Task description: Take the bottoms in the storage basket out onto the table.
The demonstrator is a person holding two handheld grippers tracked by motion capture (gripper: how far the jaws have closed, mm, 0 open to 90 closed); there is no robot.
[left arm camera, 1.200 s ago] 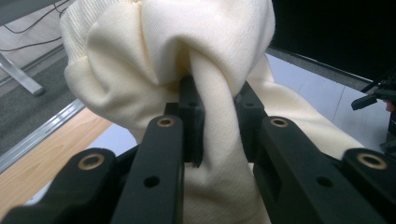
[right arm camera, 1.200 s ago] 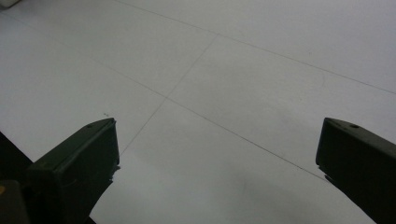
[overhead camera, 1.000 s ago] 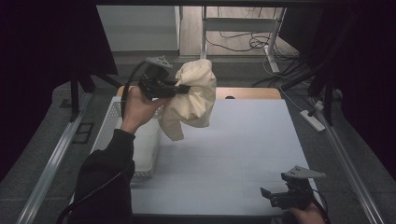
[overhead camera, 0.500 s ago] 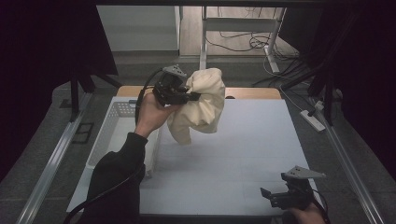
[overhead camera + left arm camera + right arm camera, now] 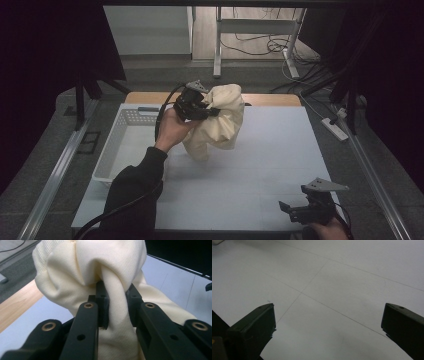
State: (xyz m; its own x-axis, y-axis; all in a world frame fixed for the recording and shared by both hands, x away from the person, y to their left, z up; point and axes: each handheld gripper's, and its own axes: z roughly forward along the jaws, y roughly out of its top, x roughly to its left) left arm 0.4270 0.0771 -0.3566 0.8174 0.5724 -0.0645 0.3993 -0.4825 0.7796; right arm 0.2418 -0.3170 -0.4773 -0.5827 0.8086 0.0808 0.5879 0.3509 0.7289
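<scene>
A cream cloth [image 5: 220,122] hangs bunched in the air over the far left part of the white table [image 5: 270,150]. My left gripper [image 5: 216,111] is shut on a fold near its top. In the left gripper view the cream cloth [image 5: 95,267] bulges above the jaws, and a twisted fold runs down between the black fingers [image 5: 102,305]. My right gripper [image 5: 286,209] rests low at the near right corner of the table, open, with nothing between its jaws. The right gripper view shows its wide-apart fingers [image 5: 254,327] over the bare table top [image 5: 332,285].
A white perforated basket [image 5: 117,145] stands along the table's left side, beside the hanging cloth. A wooden strip [image 5: 270,99] edges the far side of the table. Metal rails flank both sides, and a power strip [image 5: 334,129] lies to the right.
My left gripper has carried the cloth to the right, from over the basket's edge toward the table's middle. The right gripper has stayed put.
</scene>
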